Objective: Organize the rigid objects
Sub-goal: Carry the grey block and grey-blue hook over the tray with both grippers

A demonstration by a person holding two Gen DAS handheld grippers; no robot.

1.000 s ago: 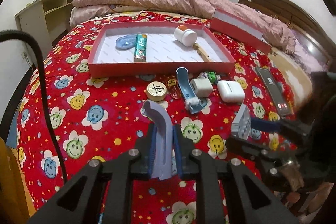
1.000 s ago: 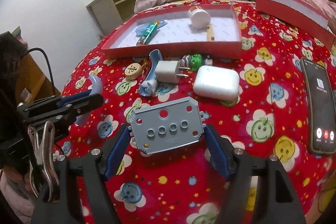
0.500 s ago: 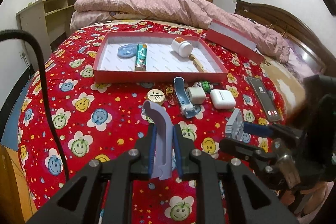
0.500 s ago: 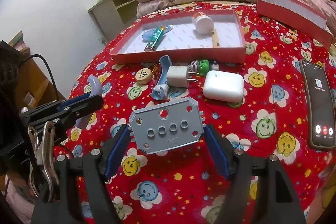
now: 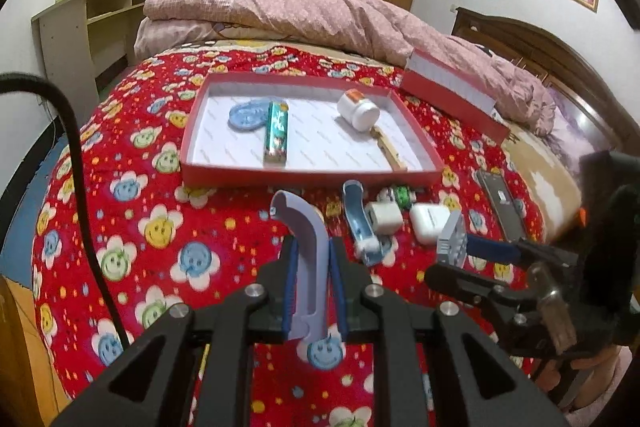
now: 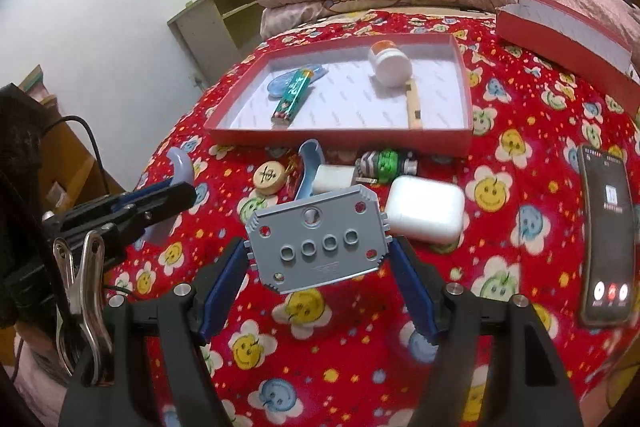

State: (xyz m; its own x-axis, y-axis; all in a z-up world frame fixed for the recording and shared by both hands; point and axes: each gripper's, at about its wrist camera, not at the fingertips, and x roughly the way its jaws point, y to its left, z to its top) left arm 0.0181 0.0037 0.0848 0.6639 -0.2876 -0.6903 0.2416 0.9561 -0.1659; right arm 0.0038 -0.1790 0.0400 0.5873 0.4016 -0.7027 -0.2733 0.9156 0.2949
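Two grippers were up over the bed, each w/ a piece pinched. Left gripper (image 5: pixel 313 291) had its pads pressed tight on a curved lilac plastic piece (image 5: pixel 306 251), which stuck up & fwd between them, clear of the red flower blanket (image 5: pixel 160 227). Right gripper (image 6: pixel 318 279) was clamped on a flat grey plate w/ holes (image 6: pixel 316 241), pads on its two short ends, plate tilted & held above the blanket.

Red tray (image 6: pixel 344 137) sat further back on the bed. Inside: blue oval thing (image 5: pixel 248 115) touching a green lighter (image 5: pixel 276 133) on the left, white jar (image 5: pixel 358 110) lying on its side at right, thin wooden stick (image 5: pixel 390 147) just below the jar.

Loose items lay just in front of the tray: round wooden game piece (image 6: pixel 270 179), light blue curved piece (image 6: pixel 308 167), white charger plug (image 6: pixel 334 179), small green & striped toy (image 6: pixel 384 163), white earbud case (image 6: pixel 426 215). Phone (image 6: pixel 608 239), screen lit, lay well off to the right. Tray lid (image 5: pixel 452 93) leaned against the pink quilt (image 5: pixel 300 11).
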